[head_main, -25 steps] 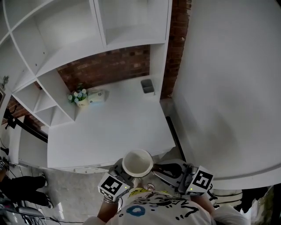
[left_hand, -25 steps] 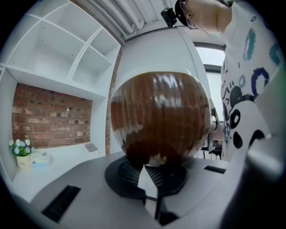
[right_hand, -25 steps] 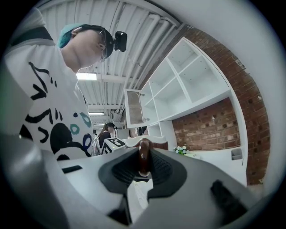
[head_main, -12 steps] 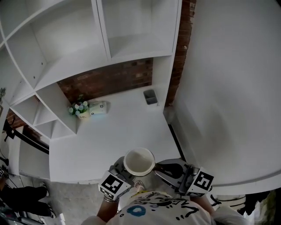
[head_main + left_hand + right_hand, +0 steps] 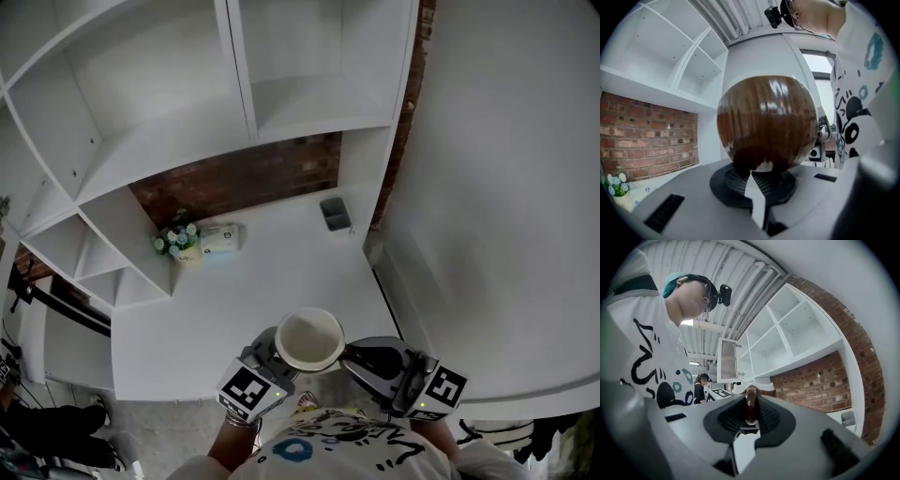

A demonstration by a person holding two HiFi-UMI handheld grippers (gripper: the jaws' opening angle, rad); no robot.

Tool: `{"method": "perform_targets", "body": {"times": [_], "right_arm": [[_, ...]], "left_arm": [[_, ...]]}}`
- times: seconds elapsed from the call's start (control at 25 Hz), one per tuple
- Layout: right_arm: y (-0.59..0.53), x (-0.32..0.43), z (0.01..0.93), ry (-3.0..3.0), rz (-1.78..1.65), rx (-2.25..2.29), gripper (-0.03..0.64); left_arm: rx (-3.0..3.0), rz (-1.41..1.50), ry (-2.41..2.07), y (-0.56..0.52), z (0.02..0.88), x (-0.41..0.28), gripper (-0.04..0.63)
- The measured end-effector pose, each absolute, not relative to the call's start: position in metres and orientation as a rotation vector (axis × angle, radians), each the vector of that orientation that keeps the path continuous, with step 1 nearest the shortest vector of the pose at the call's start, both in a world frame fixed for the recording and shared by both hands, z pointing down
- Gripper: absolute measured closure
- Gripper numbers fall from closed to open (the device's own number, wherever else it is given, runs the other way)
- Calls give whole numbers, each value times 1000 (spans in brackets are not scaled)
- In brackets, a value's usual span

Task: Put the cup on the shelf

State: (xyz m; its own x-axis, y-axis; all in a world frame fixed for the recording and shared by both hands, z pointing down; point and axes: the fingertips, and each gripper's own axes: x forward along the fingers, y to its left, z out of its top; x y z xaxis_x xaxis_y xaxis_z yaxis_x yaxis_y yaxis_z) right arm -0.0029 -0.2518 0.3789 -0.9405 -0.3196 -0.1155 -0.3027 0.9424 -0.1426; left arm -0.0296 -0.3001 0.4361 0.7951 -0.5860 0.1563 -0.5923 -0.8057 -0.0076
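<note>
While only the white inside of the cup (image 5: 308, 339) is seen from above, over the counter (image 5: 234, 291) edge, its brown wall is shown clamped in the left gripper (image 5: 757, 185). The handle (image 5: 751, 401) is pinched by the right gripper (image 5: 746, 417).

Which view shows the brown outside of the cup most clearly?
The left gripper view: the cup fills it, its glossy brown wall clear. The head view shows only the white inside from above; the right gripper view shows only the brown handle.
</note>
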Motion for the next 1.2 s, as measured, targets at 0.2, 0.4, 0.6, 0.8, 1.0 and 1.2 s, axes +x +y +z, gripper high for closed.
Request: {"method": "perform_targets", "body": {"times": [0.2,0.4,0.6,0.8,1.0,1.2], "right_arm": [[-263,-11,371,2899,-211,-499,555],[-278,-17,361,2872,-220,-485,555],[-301,-9,358,2886,-190,-436,555],[-331,-8,344,2886,-174,-374,555],[-359,-5,335,2898,-131,-319,555],[-385,-1,321,2892,-120,-270,555]], "left_arm": [[2965,230,-974,-313,432,-36,577],[2973,199,-1024,-328,423,-42,577],[2999,167,-1076,-350,411,-41,577],[2993,164,-1153,-380,397,-42,577],[3002,161,-1230,-407,384,-41,577],[2990,148,-1296,-432,370,-39,577]]}}
